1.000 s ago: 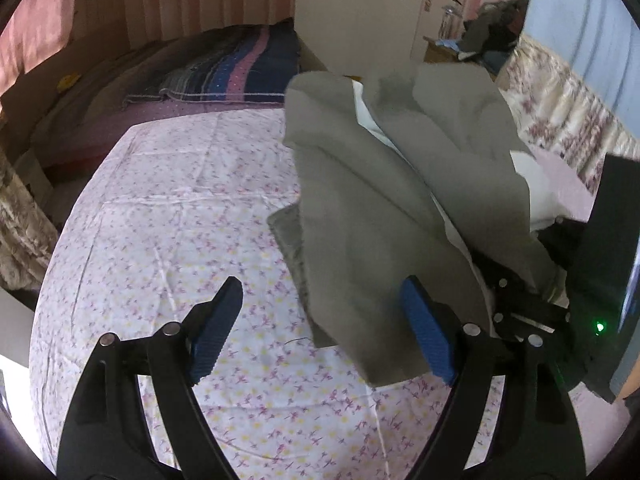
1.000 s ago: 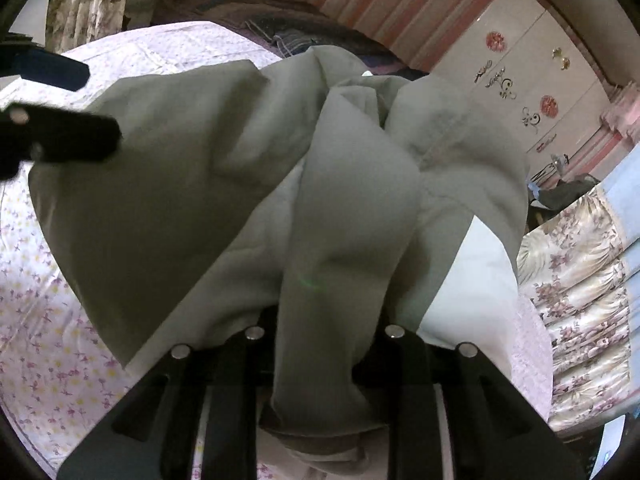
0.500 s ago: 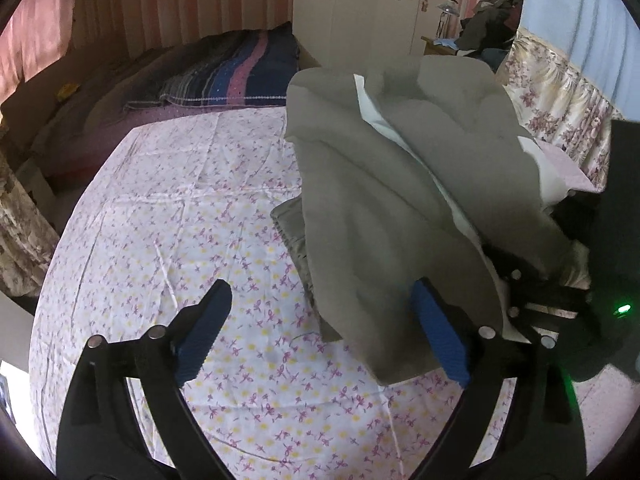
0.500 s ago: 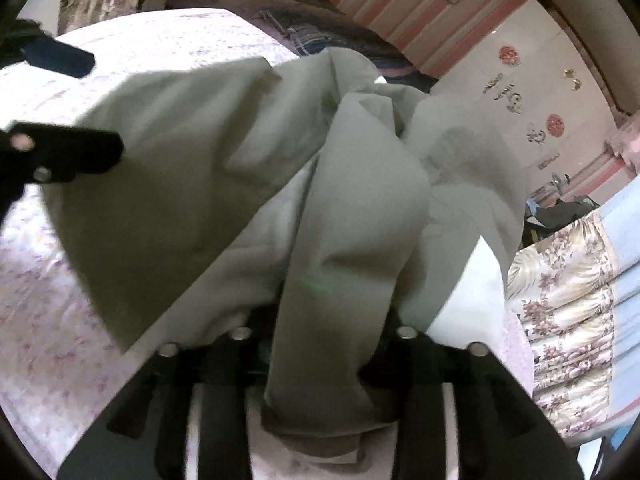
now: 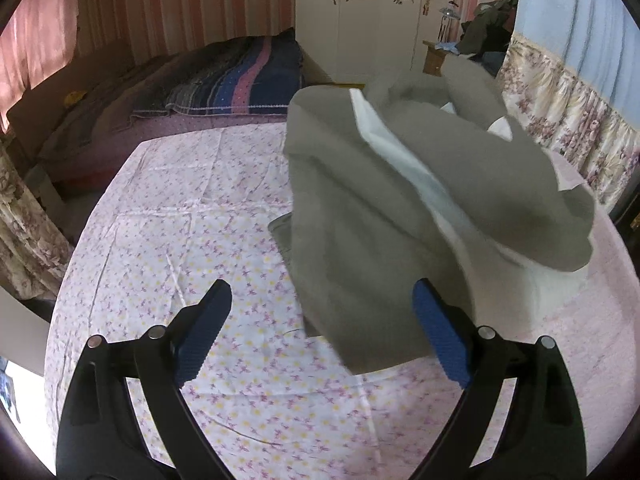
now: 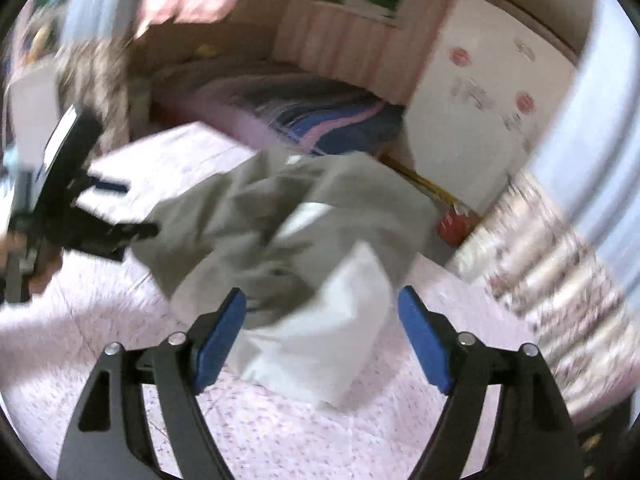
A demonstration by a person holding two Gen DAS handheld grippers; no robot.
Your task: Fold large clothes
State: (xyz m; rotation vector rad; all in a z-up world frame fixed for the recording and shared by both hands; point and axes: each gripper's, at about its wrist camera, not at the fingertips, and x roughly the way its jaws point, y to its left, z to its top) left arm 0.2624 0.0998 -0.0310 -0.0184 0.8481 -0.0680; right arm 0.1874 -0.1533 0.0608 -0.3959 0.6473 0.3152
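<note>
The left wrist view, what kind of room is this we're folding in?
Most likely a bedroom in a home: a bed with a striped blanket, a white wardrobe with decals, and flowered curtains behind the sheet-covered surface holding the grey garment.

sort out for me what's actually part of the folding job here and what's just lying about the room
Part of the job:
grey garment with white lining
floral sheet under it
left gripper
right gripper, jaws opening, clear of the cloth

Lying about:
striped blanket
clothes pile
wardrobe
</note>
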